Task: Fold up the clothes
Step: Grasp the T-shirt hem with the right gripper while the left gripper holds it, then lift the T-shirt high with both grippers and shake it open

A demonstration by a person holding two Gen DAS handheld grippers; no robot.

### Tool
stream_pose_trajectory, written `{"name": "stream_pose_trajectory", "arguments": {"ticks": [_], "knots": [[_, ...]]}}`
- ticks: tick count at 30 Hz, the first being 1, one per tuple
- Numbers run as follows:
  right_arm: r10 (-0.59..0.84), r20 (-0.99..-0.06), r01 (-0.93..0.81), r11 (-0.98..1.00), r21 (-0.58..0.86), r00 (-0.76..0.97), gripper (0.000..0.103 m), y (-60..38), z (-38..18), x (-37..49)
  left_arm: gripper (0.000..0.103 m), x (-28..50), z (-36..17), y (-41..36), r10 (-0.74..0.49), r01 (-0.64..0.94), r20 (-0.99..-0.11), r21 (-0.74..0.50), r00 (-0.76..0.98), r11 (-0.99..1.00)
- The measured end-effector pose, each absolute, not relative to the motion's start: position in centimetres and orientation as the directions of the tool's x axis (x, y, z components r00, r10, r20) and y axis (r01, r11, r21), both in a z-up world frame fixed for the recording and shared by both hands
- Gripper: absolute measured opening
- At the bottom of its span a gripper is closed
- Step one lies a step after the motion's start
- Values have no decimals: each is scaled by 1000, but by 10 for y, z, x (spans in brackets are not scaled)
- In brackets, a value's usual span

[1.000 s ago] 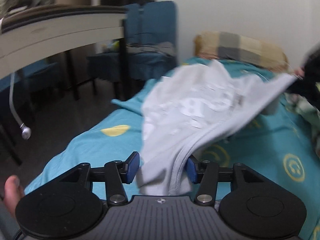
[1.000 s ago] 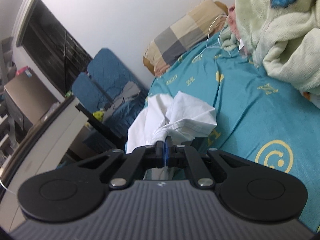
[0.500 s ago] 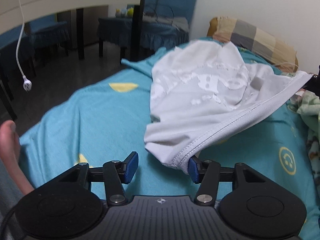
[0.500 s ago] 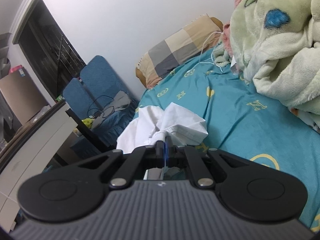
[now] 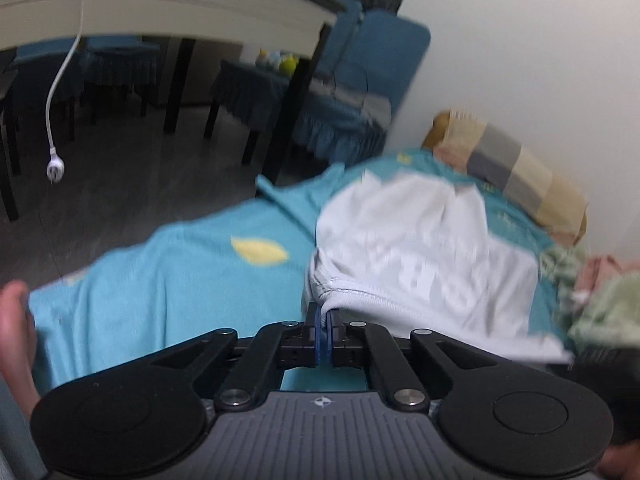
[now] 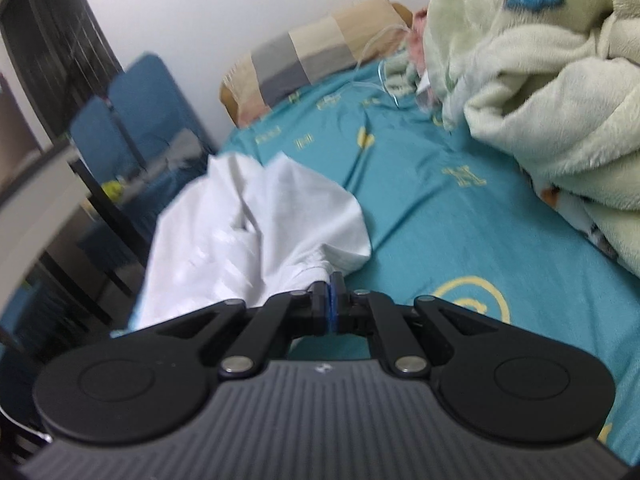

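A white T-shirt (image 5: 420,248) with pale print hangs over the teal bed sheet (image 5: 168,280). My left gripper (image 5: 322,322) is shut on the shirt's ribbed hem edge. My right gripper (image 6: 333,300) is shut on another edge of the same shirt (image 6: 256,240), which bunches up in front of it and drapes to the left. The shirt stretches between both grippers above the bed (image 6: 460,216).
A checked pillow (image 5: 516,176) lies at the head of the bed by the wall. A heap of green fleece blanket (image 6: 540,80) fills the right side. A white desk (image 5: 160,8) and blue chairs (image 5: 372,80) stand left of the bed. A white cable with plug (image 5: 55,168) hangs from the desk.
My left gripper was open beside the hem and has shut on it. The shirt has been drawn lower and nearer. The right gripper stays shut on the shirt.
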State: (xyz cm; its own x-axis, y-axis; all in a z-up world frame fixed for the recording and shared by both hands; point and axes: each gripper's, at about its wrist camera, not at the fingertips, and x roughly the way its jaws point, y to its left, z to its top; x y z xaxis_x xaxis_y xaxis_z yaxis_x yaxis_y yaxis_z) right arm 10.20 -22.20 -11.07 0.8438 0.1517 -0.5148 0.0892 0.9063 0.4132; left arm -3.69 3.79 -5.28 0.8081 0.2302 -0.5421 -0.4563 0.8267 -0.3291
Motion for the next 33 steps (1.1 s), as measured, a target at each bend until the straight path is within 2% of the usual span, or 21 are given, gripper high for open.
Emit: {"name": "stream_pose_trajectory", "arguments": {"ticks": [2, 7, 12, 15, 18, 26, 33], "knots": [[130, -502, 81, 922, 378, 855, 4, -217, -109, 100, 3, -36, -36, 44, 243, -442, -488, -347, 838, 827], [127, -271, -53, 963, 265, 954, 4, -192, -51, 68, 2, -42, 30, 59, 262, -368, -295, -400, 919, 839], [181, -116, -146, 954, 264, 977, 4, -189, 59, 48, 2, -51, 127, 72, 255, -251, -49, -431, 966, 867], [193, 0, -189, 958, 215, 981, 4, -187, 132, 28, 2, -64, 193, 75, 240, -181, 87, -431, 967, 884], [197, 104, -212, 963, 169, 975, 4, -189, 199, 5, 2, -82, 259, 78, 209, -115, 178, -430, 962, 895], [226, 302, -279, 949, 146, 926, 4, -205, 344, -96, 2, -168, 404, 70, 146, -13, 326, -377, 934, 926], [274, 384, -360, 917, 172, 881, 4, -222, 410, -171, 2, -225, 485, 67, 62, 67, 320, -379, 946, 923]]}}
